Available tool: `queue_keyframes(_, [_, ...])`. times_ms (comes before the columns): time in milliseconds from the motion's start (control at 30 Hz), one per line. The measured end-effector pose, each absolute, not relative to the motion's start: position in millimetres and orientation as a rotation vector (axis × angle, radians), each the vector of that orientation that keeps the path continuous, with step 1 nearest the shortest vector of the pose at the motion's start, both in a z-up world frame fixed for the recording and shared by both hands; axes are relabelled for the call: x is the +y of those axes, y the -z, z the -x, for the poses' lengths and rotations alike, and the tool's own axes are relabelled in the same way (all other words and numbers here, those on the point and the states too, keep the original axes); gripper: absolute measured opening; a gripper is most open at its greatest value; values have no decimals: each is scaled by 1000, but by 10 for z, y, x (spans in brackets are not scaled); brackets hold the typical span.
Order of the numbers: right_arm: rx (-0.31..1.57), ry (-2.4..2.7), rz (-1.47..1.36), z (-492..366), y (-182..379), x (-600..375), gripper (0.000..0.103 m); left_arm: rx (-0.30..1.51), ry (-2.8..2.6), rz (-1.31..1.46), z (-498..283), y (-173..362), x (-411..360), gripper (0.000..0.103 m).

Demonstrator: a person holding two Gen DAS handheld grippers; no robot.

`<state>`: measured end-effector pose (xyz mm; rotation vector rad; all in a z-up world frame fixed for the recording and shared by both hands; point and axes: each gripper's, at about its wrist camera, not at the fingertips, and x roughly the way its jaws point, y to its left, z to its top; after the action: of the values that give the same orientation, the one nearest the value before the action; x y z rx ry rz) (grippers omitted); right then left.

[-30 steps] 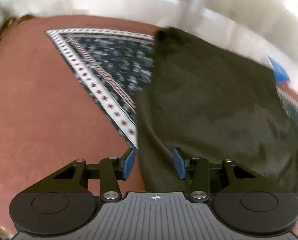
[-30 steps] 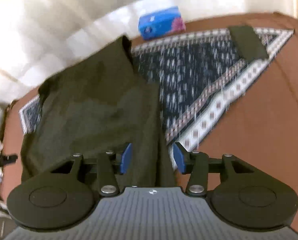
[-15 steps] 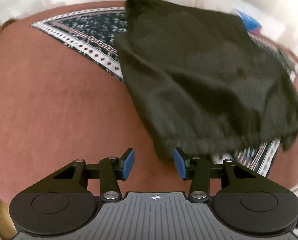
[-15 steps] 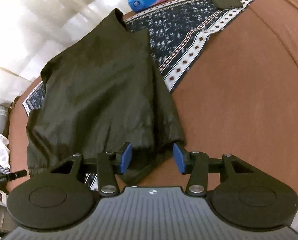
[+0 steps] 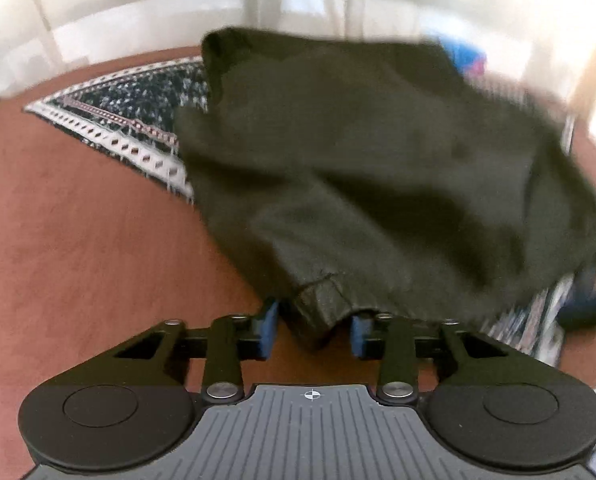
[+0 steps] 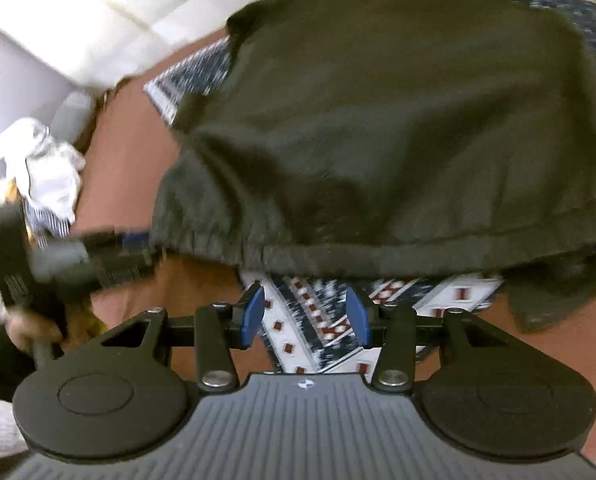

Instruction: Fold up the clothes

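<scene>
A dark green garment point(image 5: 377, 168) lies spread over a patterned cloth point(image 5: 130, 120) on the brown surface point(image 5: 78, 248). The left tool point(image 5: 311, 330) has just been closing its jaws; the garment's near corner sits between the blue pads, which do not yet press on it. The right tool point(image 6: 305, 316) hovers spread over the patterned cloth, just short of the garment's hem, holding nothing.

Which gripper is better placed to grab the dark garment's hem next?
Left. The left gripper, jaws just closing, has the dark garment hem corner between its pads; the right gripper brackets only the patterned cloth.
</scene>
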<state>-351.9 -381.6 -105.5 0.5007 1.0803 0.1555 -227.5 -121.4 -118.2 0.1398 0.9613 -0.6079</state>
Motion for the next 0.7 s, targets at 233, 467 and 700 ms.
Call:
queue_keyframes(233, [1098, -228, -479, 3302, 1175, -3559, 51, 950, 582, -7, 1809, 909, -1453, 28])
queue_keyframes(467, [1066, -168, -574, 3046, 1315, -3739, 48, 957, 552, -2, 1671, 874, -1625, 30])
queue_keyframes(700, [935, -72, -702, 2996, 1258, -4004, 44, 966, 529, 27, 1536, 881, -1636, 33])
